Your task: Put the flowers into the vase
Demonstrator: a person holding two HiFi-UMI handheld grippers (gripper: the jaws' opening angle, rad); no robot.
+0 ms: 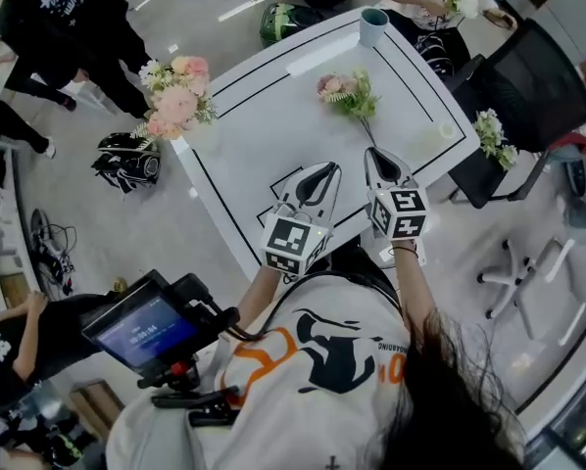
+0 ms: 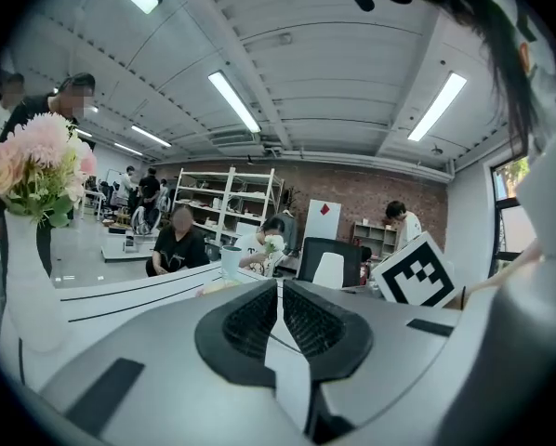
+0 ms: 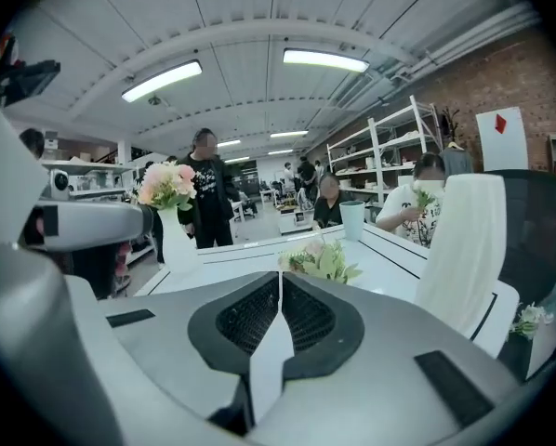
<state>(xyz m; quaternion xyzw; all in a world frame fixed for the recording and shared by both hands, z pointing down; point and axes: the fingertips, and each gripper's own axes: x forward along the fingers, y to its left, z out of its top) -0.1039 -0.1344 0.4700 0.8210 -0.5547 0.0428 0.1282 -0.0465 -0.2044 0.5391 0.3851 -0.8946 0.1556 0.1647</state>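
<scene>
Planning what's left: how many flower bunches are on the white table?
2: a pink bouquet in the white vase at the white table's left corner, and a loose pink-and-green bunch lying near its middle. None seems hidden.

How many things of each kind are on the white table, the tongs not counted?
White vase with flowers: 1
Loose flower bunch: 1
Teal cup: 1
Total: 3

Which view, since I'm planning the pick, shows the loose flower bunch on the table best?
The head view: the whole loose flower bunch, stem included, shows from above on the table. The right gripper view shows only its top over the right tool. The left gripper view shows nothing clear of it.
</scene>
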